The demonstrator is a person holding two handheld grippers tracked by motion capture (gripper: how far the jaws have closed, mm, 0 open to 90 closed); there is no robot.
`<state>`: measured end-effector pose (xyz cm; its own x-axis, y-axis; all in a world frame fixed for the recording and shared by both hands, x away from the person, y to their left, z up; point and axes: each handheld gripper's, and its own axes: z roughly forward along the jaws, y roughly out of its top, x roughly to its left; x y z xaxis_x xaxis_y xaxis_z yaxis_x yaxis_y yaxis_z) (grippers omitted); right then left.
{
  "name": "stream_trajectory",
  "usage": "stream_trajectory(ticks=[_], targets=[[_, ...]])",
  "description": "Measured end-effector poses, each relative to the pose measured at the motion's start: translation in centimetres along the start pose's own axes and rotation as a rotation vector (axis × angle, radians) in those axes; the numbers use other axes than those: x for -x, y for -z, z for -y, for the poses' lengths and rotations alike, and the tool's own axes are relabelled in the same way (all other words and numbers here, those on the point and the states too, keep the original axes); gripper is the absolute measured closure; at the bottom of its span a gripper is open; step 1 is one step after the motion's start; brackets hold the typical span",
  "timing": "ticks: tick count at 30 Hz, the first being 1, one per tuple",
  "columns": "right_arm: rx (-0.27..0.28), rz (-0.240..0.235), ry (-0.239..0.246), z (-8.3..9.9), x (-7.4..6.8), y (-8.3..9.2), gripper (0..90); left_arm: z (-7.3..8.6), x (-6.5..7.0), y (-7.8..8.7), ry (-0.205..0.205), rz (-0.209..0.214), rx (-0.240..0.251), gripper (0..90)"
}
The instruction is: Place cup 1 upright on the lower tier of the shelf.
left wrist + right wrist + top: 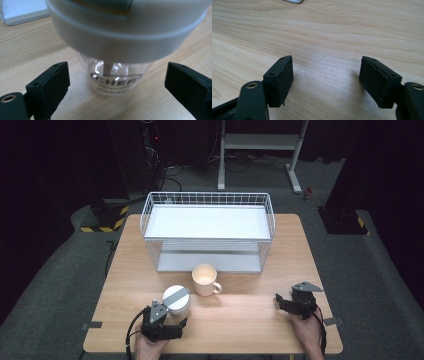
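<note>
A clear jar (176, 301) with a wide white lid and a grey strip across its top stands on the wooden table (240, 320) near the front left. My left gripper (169, 319) sits just behind it, open. In the left gripper view the jar (117, 82) stands between the two black pads (53, 82), which are apart from its glass, and its white lid (125, 37) looms above. A cream mug (205, 280) stands just beyond the jar, handle to the right. At the front right my right gripper (283, 301) rests open over bare wood (325, 70), with nothing between its jaws.
A white wire rack (207, 227) with an upper shelf and a lower shelf stands at the back middle of the table. Bare wood lies between the two grippers. Beyond the table are dark floor, cables and a metal stand (260, 142).
</note>
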<state>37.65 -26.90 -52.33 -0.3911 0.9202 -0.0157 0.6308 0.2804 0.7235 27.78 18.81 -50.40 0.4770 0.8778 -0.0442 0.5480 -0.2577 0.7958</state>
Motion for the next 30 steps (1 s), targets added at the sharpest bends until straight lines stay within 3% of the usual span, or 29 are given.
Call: stream_trajectory(ticks=[10,13,30], targets=[[0.000,0.000,0.001,0.0,0.0,0.0,27.9,-1.1,0.0,-0.6,-0.008,0.000,0.021,10.8],[0.000,-0.001,0.001,0.0,0.0,0.0,27.8,-1.5,0.1,-0.9,-0.025,-0.016,0.011,13.0],[-0.001,-0.001,-0.001,0.0,0.0,0.0,27.6,-1.6,0.2,-1.1,-0.026,-0.026,0.016,17.9]])
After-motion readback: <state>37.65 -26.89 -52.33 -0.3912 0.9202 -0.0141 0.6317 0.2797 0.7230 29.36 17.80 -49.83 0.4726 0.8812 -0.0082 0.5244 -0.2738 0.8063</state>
